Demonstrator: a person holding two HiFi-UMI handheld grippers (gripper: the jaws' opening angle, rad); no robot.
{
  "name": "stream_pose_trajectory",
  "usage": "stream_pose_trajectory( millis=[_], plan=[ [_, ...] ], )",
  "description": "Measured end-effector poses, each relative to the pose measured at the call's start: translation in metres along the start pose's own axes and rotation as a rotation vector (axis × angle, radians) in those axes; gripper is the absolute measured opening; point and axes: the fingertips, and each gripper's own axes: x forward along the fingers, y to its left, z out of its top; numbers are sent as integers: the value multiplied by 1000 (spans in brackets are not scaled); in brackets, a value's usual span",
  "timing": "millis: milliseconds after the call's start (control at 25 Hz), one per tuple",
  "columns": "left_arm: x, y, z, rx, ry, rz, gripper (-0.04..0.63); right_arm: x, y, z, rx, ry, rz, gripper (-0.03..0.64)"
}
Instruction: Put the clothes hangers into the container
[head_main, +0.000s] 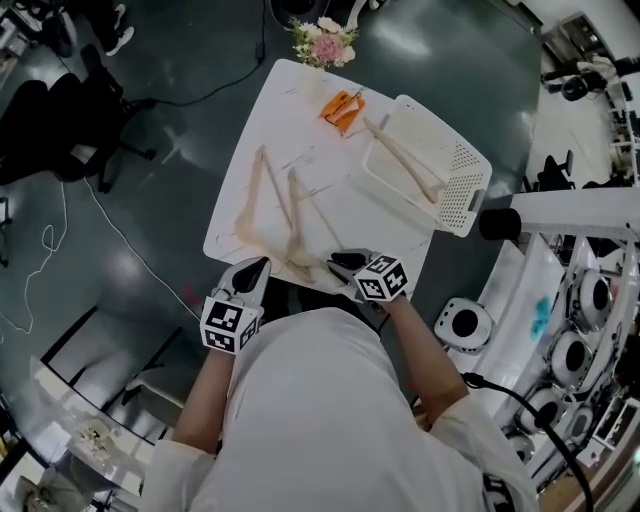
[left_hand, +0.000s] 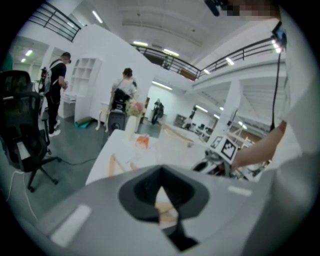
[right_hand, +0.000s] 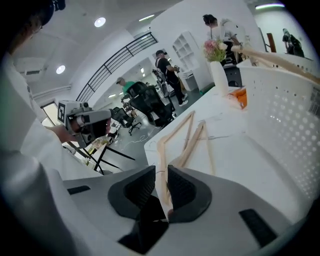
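From the head view, the left gripper (head_main: 257, 267) and the right gripper (head_main: 343, 263) both sit at the near edge of the table (head_main: 345, 205). Two wooden hangers lie just ahead of their tips. One hanger (head_main: 296, 220) runs forward from the right gripper, and the second hanger (head_main: 256, 190) lies ahead of the left one. The basket (head_main: 470, 190) stands ahead and to the right of the right gripper, well apart from it, with a third hanger (head_main: 405, 158) already lying inside. In the left gripper view the jaws meet at their tips, clenched on nothing I can make out. A little wood shows through the gap behind them, on the table below. In the right gripper view the jaws are closed in on a bar of the hanger. The right pad lies against the wood and only a sliver of space shows at the left pad, so I judge it gripped, though perhaps lightly. To do this step well, the grip should be firm before lifting, since a thin bar can pivot between the pads. The hanger should rise clear of its neighbour so the two do not snag. It should then swing right, over the basket wall, and go down flat beside the one inside.
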Motion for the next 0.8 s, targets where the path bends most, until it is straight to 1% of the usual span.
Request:
stream_pose_trajectory(
  millis=[160,360,560,800],
  plan=[
    [-4,4,-10,-12,20,7,2,21,-3,-17,-11,67,0,64],
    [-1,11,-28,-35,66,6,2,45,-10,-35,-32,151,6,83],
    [-3,16,-36,-70,77,10,2,62,-18,-48,-91,244,-5,94],
    [-4,19,-48,-108,97,14,2,82,-29,-66,-119,324,-8,112]
  ],
)
